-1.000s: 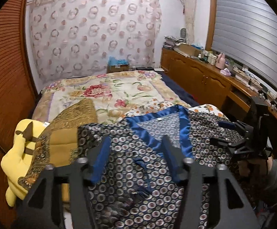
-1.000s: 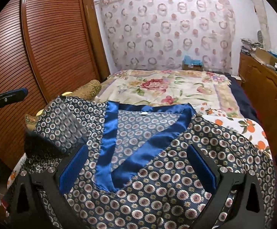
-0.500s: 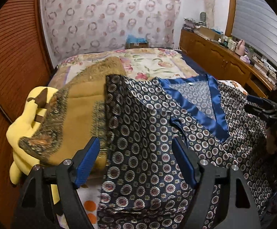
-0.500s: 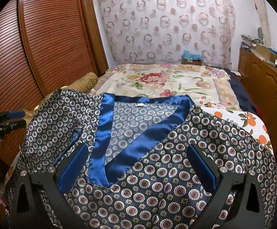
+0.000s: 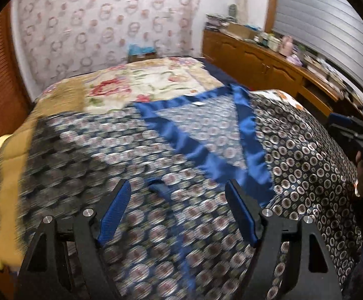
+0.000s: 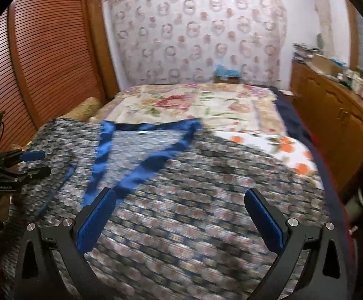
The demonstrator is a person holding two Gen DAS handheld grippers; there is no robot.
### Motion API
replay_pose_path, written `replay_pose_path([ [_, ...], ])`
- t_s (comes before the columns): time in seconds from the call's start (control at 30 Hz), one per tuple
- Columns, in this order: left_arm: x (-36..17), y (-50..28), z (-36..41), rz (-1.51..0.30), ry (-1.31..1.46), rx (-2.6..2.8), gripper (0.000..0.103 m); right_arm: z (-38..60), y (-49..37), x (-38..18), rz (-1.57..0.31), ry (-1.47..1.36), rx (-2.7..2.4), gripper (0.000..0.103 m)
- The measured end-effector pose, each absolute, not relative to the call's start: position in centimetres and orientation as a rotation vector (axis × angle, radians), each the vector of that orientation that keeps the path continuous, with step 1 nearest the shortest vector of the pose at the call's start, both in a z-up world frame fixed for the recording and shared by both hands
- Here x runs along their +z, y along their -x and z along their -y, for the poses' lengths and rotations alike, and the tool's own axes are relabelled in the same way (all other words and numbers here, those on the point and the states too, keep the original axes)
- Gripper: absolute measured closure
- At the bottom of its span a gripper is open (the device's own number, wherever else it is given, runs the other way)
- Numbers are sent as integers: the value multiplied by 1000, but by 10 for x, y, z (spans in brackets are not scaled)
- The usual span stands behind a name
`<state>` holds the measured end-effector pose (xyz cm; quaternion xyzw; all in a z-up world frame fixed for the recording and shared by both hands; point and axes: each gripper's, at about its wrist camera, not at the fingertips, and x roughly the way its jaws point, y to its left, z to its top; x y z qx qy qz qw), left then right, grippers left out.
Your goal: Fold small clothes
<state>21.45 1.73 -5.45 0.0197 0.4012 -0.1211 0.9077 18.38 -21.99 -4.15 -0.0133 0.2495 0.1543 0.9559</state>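
- Left gripper [image 5: 177, 208]: a second ago its blue pads stood close together low over the garment's collar area; now they are spread wide with nothing pinched between them, the cloth lying under them. The view has dropped nearer the fabric and swung, and the mustard blanket [image 5: 14, 155] fills less of the left edge than half a second ago.
- Patterned garment [image 5: 206, 155]: a dark top printed with small rings, trimmed by a bright blue V-shaped neckband [image 5: 193, 147], lies spread flat, front up, on the near end of the bed [image 5: 151, 80] over the floral quilt. Its left part is motion-blurred.
- Right gripper [image 6: 179, 212]: jaws spread wide as before, empty, above the garment's lower front; the view has shifted sideways since half a second ago.
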Motion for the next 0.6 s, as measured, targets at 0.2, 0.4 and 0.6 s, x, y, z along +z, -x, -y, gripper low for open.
replay_pose_path([
  [0.2,-74,-230,18,-863,-91,-322,25,294,-167,-62,-552,-21,138,5],
  [0.4,-85,-236,32,-889,-118,-344,23,348,-151,-88,-630,-99,40,10],
  [0.6,-93,-239,44,-897,-153,-340,11,364,-151,-107,-700,-145,51,22],
])
